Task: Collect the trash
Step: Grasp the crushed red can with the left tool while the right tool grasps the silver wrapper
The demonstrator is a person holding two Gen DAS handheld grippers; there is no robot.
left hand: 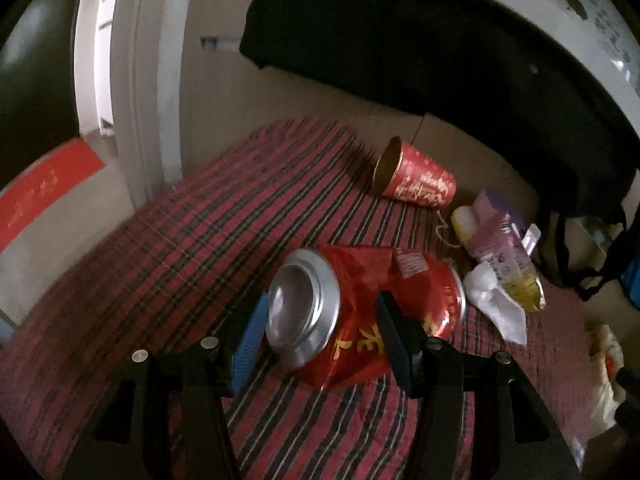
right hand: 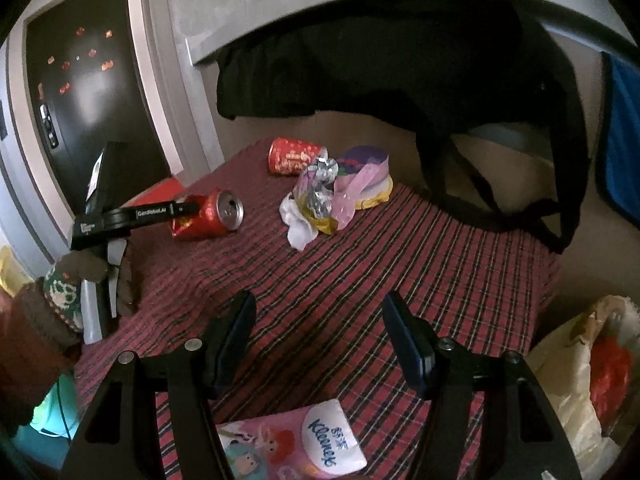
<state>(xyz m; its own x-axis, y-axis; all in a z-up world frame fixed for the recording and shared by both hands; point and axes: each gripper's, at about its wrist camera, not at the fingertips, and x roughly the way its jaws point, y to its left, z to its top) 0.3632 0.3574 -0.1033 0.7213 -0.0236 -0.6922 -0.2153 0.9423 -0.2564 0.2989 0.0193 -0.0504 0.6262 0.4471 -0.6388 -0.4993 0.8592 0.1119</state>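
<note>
**Left gripper straddles the crushed can; right gripper hangs over bare cloth**

At the far left, a dark door (right hand: 92,92) and grey frame stand behind the table's left edge. The plaid tablecloth (right hand: 400,280) covers the table and drops off at the near left and at the right; its wide near-middle stretch lies bare, giving open room.

The left gripper (left hand: 320,332), held by a gloved hand (right hand: 68,280), reaches in from the left with jaws spread to either side of the crushed red can (left hand: 360,312). The pads do not clearly press on it. The can lies on its side near the left edge, dented, silver ends showing, gold characters on red.

Farther in, a red paper cup (left hand: 416,176) lies tipped over, just beside a heap of wrappers and tissue (right hand: 332,196).

The right gripper (right hand: 320,340) hangs over bare cloth, jaws spread, nothing between them. A tissue pack (right hand: 296,440) lies nearest. At the right edge sits a pale bag (right hand: 576,380).
</note>
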